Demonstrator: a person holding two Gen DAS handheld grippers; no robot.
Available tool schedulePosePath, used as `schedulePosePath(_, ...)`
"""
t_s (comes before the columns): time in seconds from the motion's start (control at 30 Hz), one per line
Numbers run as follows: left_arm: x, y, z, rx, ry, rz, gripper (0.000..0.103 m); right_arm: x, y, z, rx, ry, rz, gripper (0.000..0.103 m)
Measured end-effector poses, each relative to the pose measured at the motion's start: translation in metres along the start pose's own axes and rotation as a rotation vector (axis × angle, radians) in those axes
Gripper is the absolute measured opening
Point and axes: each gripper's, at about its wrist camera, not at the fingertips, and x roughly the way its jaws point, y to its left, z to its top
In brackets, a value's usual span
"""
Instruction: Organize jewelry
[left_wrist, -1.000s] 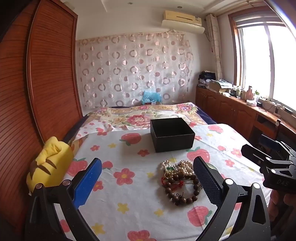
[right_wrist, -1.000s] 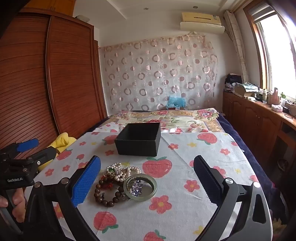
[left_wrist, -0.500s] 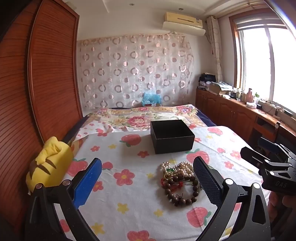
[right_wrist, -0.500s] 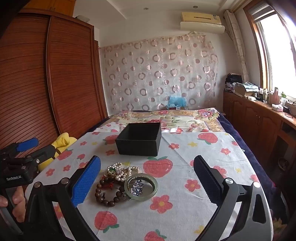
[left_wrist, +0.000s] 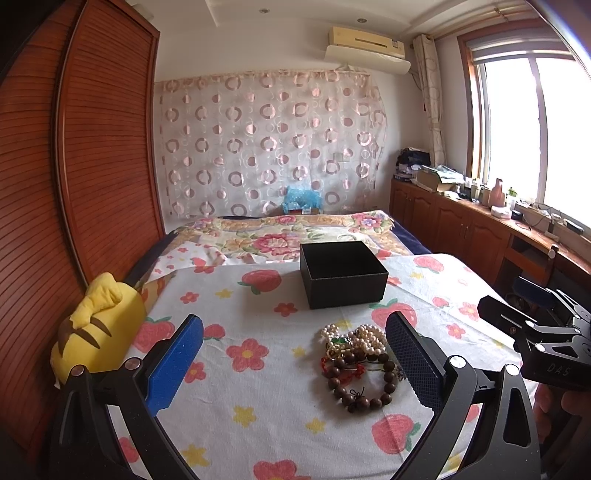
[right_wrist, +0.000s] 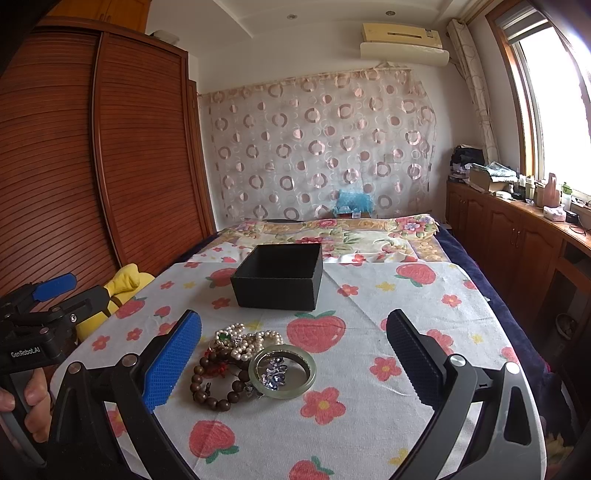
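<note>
"GenRobot.AI" marks the left gripper (right_wrist: 55, 291); "DAS" the right gripper (left_wrist: 517, 306); both jaws gape, holding nothing; only the right wrist view shows the jade bangle (right_wrist: 282, 369) beside the wooden beads (right_wrist: 216, 384).

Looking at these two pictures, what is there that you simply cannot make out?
- Floor of the black box: its near wall hides it in both views, so any contents are unknown.
- Green bangle: hidden in the left view behind the left tongs' right finger.
- Pile of beads: how many separate strands cannot be counted; they overlap.
- Items on the window counter: too small.
</note>
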Motion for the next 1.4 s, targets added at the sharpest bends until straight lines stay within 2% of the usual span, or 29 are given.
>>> schedulePosePath(0.37, 0.004, -0.001, 0.013, 0.001, 0.001, 0.001, 0.095, 0.000, 0.000, 0.000, 0.001, 0.000, 0.000, 0.101)
schedulePosePath(0.4, -0.003, 0.002, 0.002, -0.003, -0.002, -0.001, 0.095, 0.000, 0.000, 0.000, 0.001, 0.000, 0.001, 0.101)
schedulePosePath(1.4, -0.004, 0.002, 0.000, -0.005, -0.008, -0.001, 0.095, -0.001, 0.000, 0.000, 0.001, 0.000, 0.001, 0.101)
